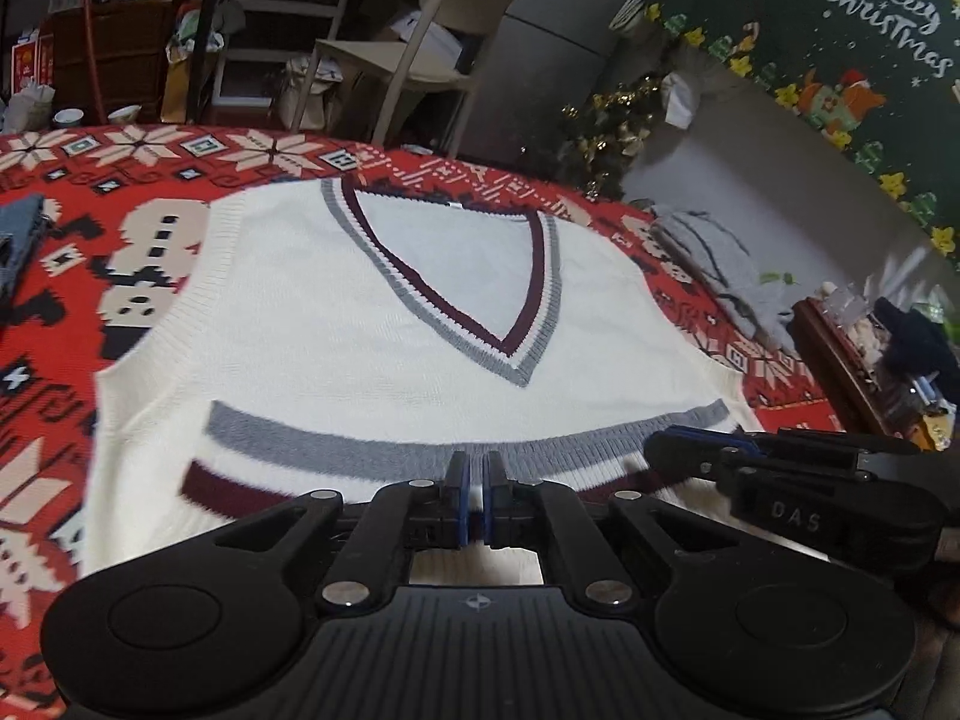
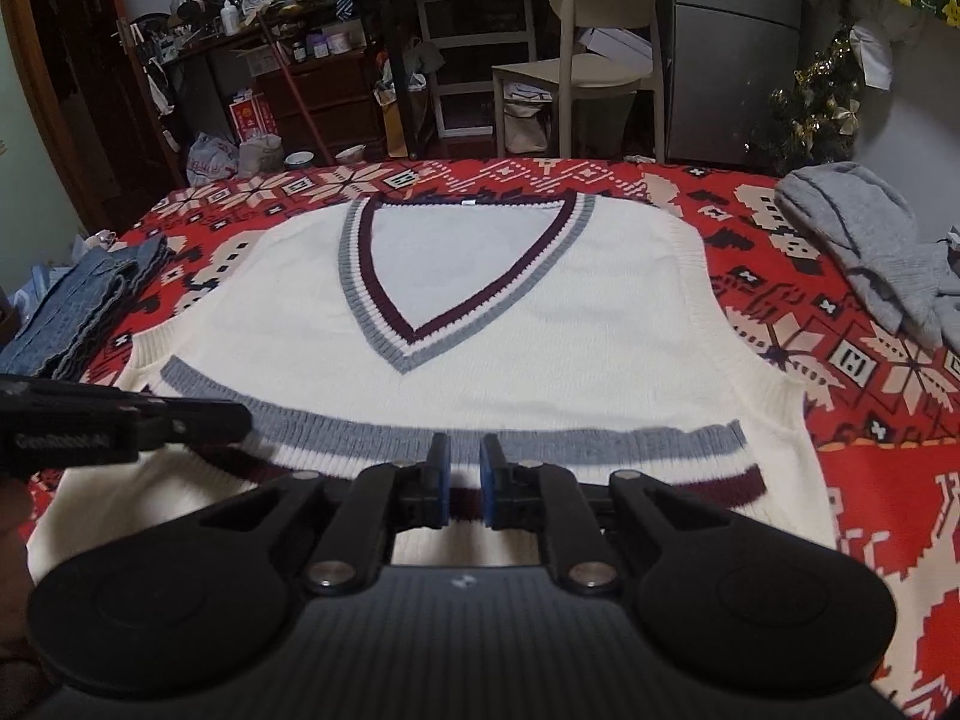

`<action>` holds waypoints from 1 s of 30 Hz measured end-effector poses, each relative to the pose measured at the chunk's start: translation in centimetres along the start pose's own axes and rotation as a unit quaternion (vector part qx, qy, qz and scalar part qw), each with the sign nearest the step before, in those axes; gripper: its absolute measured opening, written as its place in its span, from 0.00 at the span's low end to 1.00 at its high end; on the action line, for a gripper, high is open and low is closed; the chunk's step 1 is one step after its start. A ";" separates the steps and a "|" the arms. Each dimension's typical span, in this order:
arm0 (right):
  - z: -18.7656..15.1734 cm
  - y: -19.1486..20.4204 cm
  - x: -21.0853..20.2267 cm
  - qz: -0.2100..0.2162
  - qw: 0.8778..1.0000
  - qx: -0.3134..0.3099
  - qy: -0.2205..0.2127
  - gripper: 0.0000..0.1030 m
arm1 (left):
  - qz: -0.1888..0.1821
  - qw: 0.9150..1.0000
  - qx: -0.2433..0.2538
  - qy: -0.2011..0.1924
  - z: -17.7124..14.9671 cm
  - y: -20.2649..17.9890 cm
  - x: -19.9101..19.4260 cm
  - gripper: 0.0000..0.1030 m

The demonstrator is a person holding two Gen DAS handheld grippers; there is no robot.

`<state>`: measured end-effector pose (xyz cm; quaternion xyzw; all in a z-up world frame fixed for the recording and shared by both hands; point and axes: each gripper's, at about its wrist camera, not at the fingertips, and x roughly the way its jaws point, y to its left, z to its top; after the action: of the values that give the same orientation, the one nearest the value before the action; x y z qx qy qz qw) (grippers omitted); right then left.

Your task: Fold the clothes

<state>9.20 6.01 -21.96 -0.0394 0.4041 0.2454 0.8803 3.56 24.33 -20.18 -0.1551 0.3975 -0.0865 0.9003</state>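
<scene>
Jaws: left gripper (image 1: 474,480) closed, right gripper (image 2: 465,468) barely parted (hold unclear), ribbed vest (image 2: 480,330)

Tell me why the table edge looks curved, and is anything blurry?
Left wrist view: the lens bends the red tablecloth edge into an arc, with blur at its left side. Right wrist view: the white vest is sharp; the room behind is dim.

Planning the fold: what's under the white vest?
The white vest lies flat on the red patterned blanket, which shows all round it. Whatever lies beneath its middle is covered.
</scene>
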 end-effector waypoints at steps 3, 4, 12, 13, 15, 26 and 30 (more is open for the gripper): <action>-0.7 -0.2 0.2 -0.002 1.000 -0.006 0.018 0.11 | 0.025 0.999 0.015 0.016 -0.8 0.3 0.8 0.04; -0.9 -0.2 0.5 -0.009 1.000 -0.010 0.022 0.10 | 0.030 0.999 0.013 0.021 -1.0 0.6 1.2 0.04; 0.0 -1.4 2.2 -0.027 1.000 -0.005 0.005 0.09 | 0.028 1.000 0.006 0.011 0.4 1.6 1.8 0.03; 0.3 -1.5 2.2 -0.025 1.000 0.002 0.007 0.09 | 0.032 0.999 0.004 0.007 0.5 1.6 1.6 0.03; 0.6 -1.7 1.8 -0.028 1.000 0.005 0.005 0.10 | 0.035 0.999 0.003 0.000 0.7 1.6 0.8 0.04; -1.3 -3.1 0.2 -0.057 0.998 0.000 0.010 0.10 | 0.051 0.998 0.028 0.027 -1.0 2.4 -0.2 0.05; 0.1 -3.8 1.6 -0.065 0.998 0.017 0.002 0.10 | 0.060 0.998 -0.008 0.021 0.4 3.5 0.3 0.05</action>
<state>11.93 3.40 -23.57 -0.0507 0.4064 0.1805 0.8942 4.15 27.56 -21.37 -0.1365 0.4256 -0.0325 0.8940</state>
